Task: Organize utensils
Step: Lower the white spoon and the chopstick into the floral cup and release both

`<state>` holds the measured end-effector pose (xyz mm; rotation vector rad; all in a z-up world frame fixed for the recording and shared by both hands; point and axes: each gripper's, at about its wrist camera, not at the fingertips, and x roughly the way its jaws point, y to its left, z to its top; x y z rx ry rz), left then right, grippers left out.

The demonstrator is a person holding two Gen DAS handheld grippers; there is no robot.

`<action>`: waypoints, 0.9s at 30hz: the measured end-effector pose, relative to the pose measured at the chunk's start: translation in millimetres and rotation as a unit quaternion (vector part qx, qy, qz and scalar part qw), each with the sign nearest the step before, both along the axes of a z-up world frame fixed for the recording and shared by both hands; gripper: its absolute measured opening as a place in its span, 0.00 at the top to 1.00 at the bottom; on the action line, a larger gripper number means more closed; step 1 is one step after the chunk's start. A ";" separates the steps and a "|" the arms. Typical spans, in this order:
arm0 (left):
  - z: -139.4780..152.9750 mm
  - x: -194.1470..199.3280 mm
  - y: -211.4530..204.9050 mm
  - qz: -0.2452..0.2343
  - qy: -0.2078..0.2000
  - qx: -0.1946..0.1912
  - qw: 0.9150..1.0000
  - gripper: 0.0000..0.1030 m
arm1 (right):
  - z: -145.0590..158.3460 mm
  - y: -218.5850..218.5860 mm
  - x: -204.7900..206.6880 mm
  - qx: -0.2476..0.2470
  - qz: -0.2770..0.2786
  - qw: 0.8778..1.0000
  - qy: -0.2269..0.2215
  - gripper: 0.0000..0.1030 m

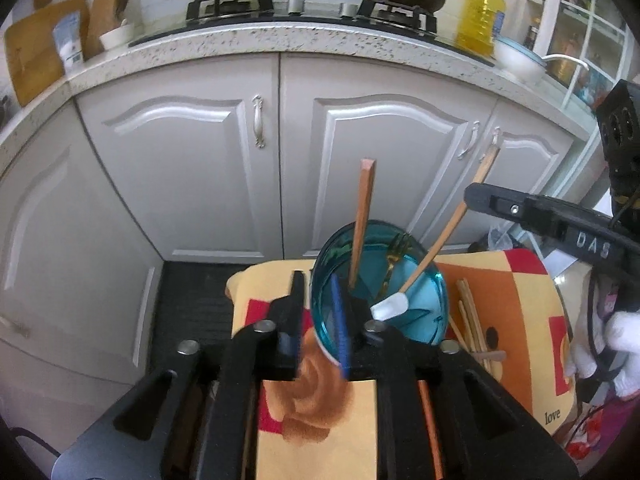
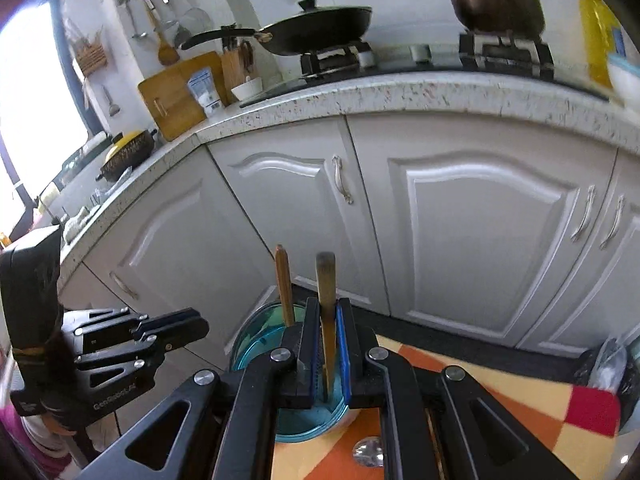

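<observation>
A blue glass cup [image 1: 380, 280] stands on a patterned cloth [image 1: 520, 312] and holds a wooden stick [image 1: 362, 220], a gold fork [image 1: 394, 258] and a white-tipped wooden spatula [image 1: 432, 256]. My left gripper [image 1: 320, 316] is closed on the cup's near rim, one finger inside and one outside. My right gripper [image 2: 329, 344] is shut on the spatula's wooden handle [image 2: 326, 300] above the cup [image 2: 260, 344]. The right gripper also shows in the left wrist view [image 1: 540, 216].
Loose wooden chopsticks [image 1: 472, 320] and a wooden spoon lie on the cloth right of the cup. A metal spoon bowl [image 2: 368, 452] lies on the cloth. White cabinet doors [image 1: 280, 152] and a speckled counter with stove, pan and pot stand behind.
</observation>
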<state>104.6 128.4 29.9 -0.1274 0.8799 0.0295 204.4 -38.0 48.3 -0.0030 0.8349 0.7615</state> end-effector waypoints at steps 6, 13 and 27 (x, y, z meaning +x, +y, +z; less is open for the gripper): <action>-4.2 -8.7 -0.7 0.007 -0.001 -0.001 1.000 0.68 | -7.2 -12.8 -1.0 0.010 -0.012 0.999 0.030 0.80; 2.3 -23.4 -4.8 0.009 -0.012 0.007 1.000 0.65 | -2.3 -25.2 -26.4 0.013 -0.006 1.000 0.027 0.58; 22.4 -70.3 -42.3 -0.011 -0.058 0.015 0.998 0.57 | 18.0 -83.5 -106.5 -0.017 -0.056 0.998 -0.037 0.58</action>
